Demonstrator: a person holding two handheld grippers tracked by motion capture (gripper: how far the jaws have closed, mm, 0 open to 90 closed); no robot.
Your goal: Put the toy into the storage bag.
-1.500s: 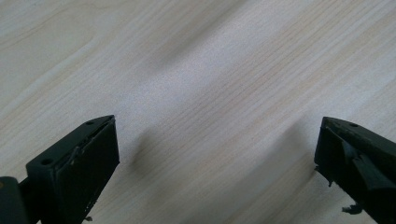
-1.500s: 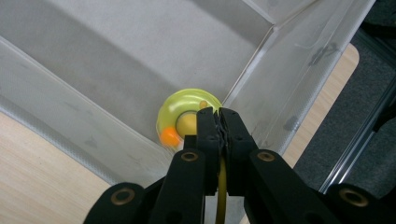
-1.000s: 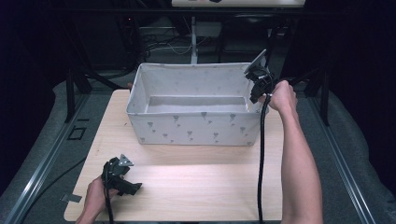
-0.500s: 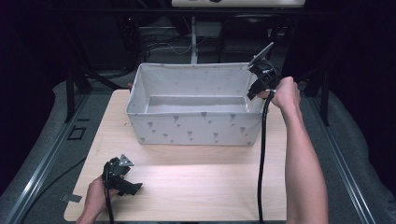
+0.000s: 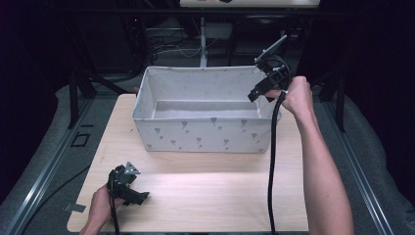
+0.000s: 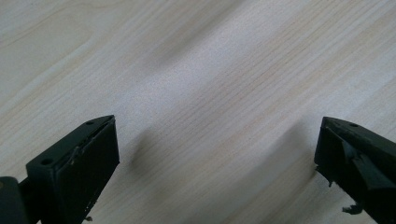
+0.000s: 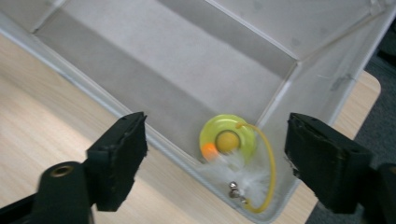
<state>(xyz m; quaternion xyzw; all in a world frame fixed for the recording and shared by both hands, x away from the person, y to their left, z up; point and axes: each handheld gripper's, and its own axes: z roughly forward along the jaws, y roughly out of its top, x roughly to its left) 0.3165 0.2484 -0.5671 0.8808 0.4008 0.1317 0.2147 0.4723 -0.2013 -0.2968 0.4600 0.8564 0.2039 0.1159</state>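
Jaws of our right gripper (image 7: 215,158) have just been opening, wide and empty — we dropped the yellow toy (image 7: 229,140) into the bin (image 5: 195,134) at 5 o'clock.

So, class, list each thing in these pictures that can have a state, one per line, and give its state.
Fabric bin: upright, open-topped on the table.
Yellow toy: lying in the bin's corner, untouched.
Right gripper: above the bin, jaws just opened, nothing between them.
Left gripper: open, empty, low over the table.

Light wooden table (image 5: 210,196), white fabric box (image 5: 205,132) standing on its far half, left gripper (image 5: 128,183) resting near front-left corner
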